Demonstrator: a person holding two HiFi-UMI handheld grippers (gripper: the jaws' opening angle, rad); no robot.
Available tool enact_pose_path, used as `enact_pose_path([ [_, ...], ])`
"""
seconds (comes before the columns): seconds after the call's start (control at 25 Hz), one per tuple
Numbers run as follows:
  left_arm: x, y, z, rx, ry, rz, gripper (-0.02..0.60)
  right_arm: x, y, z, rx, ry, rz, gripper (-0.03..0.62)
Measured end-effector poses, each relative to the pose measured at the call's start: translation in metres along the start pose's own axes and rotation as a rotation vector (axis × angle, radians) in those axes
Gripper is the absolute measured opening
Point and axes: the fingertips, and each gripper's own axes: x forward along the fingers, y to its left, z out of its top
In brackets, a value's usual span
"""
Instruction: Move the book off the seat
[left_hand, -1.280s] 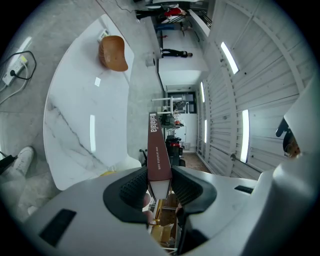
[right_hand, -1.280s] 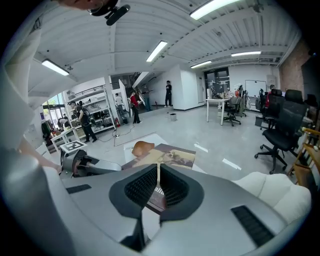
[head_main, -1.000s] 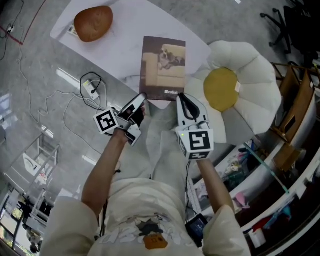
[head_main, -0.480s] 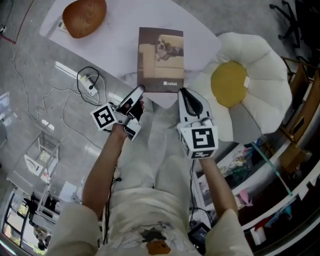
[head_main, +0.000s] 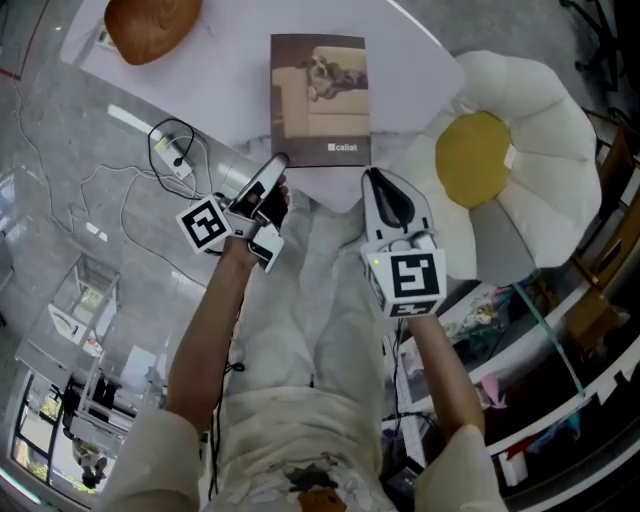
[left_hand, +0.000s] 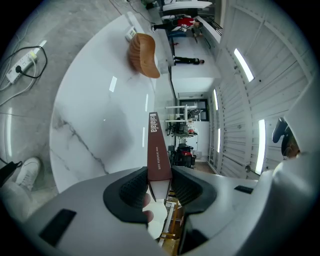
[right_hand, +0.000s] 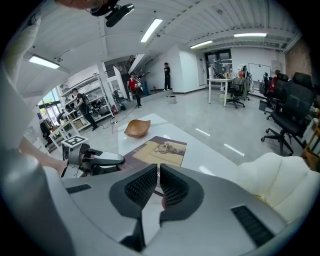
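**Gripping the book at its near left corner, over the bench**

Left tongs (left_hand: 159, 186) are clamped on the book (head_main: 320, 100). In the left gripper view both ribbed pads press the covers, with the brown spine running straight out between them. In the head view these tongs meet the book at the bench's near edge, at the corner closest to the person. Right tongs (right_hand: 158, 176) are closed, pads all but touching and nothing between them. They hang just off the bench's near edge, to the right of the left tongs and clear of the book.

The book is off the seat. It is spread cover-up over the near part of the white marble-patterned bench (head_main: 230, 90), showing a sofa and a dog on the cover. Whether it rests fully on the bench top or is held just above it cannot be told.

At the bench's far left end sits a wooden bowl (head_main: 150, 22). Just beside the bench's right edge stands the seat (head_main: 545, 190), white and flower-shaped with a yellow centre (head_main: 475, 158). On the grey floor (head_main: 60, 200) to the left of the bench lies a power strip (head_main: 168, 158) with looped cables.
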Motion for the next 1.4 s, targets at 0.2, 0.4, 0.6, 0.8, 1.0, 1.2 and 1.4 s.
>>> enact_pose_path([
  [0.2, 0.006, 0.016, 0.004, -0.005, -0.002, 0.012, 0.150, 0.011, 0.001, -0.008, 0.023, 0.007, 0.016, 0.023],
  [0.4, 0.009, 0.033, 0.003, -0.011, 0.004, 0.034, 0.150, 0.021, 0.003, -0.018, 0.020, 0.009, 0.013, 0.023],
  [0.6, 0.010, 0.047, 0.004, -0.016, 0.007, 0.049, 0.150, 0.031, 0.009, -0.025, 0.029, 0.013, 0.027, 0.023],
  [0.8, 0.012, 0.061, 0.006, -0.024, 0.003, 0.062, 0.150, 0.040, 0.008, -0.030, 0.039, 0.014, 0.025, 0.023],
  [1.0, 0.018, 0.068, 0.009, -0.013, 0.017, 0.067, 0.150, 0.049, 0.009, -0.034, 0.038, 0.023, 0.030, 0.023],
  [1.2, 0.020, 0.077, 0.009, 0.000, 0.025, 0.077, 0.150, 0.057, 0.007, -0.045, 0.040, 0.049, 0.037, 0.023],
  [1.4, 0.023, 0.086, 0.014, 0.017, 0.029, 0.115, 0.152, 0.070, 0.004, -0.051, 0.046, 0.049, 0.031, 0.023],
])
